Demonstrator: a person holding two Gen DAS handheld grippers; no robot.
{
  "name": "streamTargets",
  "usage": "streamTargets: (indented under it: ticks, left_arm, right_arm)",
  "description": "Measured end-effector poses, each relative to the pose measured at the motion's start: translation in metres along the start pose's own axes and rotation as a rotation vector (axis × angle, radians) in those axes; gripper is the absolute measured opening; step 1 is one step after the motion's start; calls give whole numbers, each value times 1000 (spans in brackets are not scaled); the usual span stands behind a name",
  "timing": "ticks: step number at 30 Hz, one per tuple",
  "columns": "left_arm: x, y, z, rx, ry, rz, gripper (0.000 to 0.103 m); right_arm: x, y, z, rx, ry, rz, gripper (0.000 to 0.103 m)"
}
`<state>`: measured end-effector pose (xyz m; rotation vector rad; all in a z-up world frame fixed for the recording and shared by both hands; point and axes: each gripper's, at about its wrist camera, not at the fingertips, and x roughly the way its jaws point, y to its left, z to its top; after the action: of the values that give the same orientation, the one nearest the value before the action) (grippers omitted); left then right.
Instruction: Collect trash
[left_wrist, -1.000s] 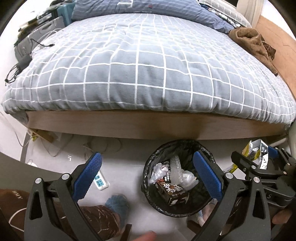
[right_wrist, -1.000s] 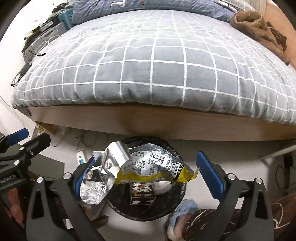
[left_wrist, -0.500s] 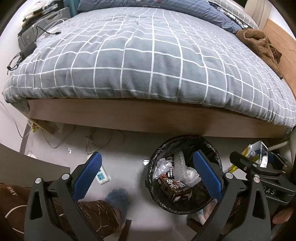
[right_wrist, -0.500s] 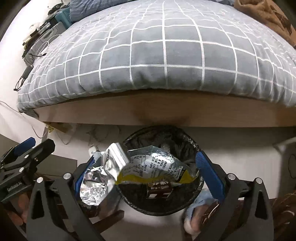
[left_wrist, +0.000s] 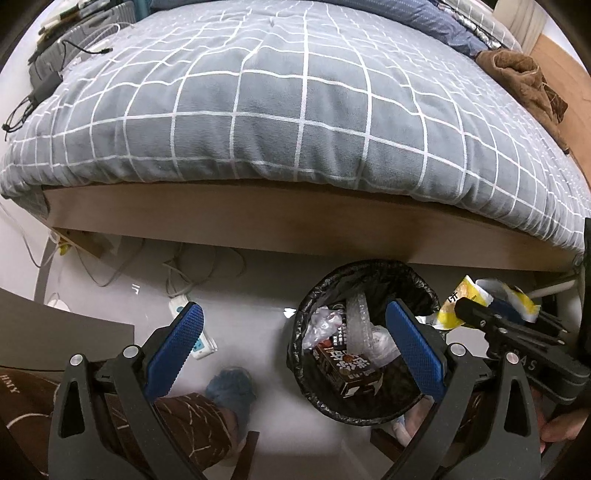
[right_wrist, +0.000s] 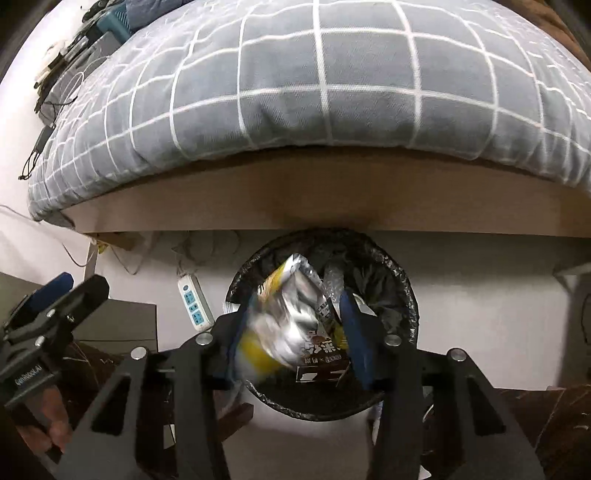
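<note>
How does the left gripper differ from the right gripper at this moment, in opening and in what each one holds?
The left gripper stands wide open with nothing between its fingers; the right gripper has its fingers drawn close on a crumpled snack wrapper. The right gripper is centred over the trash bin, while the left gripper is offset, with only one finger over the bin. Both have blue pads and black frames.

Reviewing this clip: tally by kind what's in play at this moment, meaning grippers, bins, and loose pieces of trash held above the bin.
Grippers: 2, the left gripper, open and holding nothing, and the right gripper, closed around the wrapper
Bins: 1, the black-lined trash bin
Held trash: 1, a crumpled yellow and silver snack wrapper
Total: 4
</note>
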<state>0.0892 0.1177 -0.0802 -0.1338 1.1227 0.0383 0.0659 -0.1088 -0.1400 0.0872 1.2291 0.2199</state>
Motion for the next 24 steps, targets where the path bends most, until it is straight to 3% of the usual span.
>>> streamTargets:
  ticks: [3,5,11,17,24]
  left_arm:
    - [0,0,0,-2,2,-3,97]
    - [1,0,0,-4,4,-4,97]
    - [3,0,0,-6,8,-5,97]
    - [3,0,0,-7,7,-4,97]
    - [-17,-12,9,15,-37,-30,97]
  right_arm:
    - [-1,4,0,-20,-16,-18,55]
    - [-3,5,0,-21,-31,-15,71]
    - [-1,7,1,-28,-19,-12,83]
    - [0,5,2,-21,-27,-33,88]
    - [-49,7,9,-90,-206,-161,95]
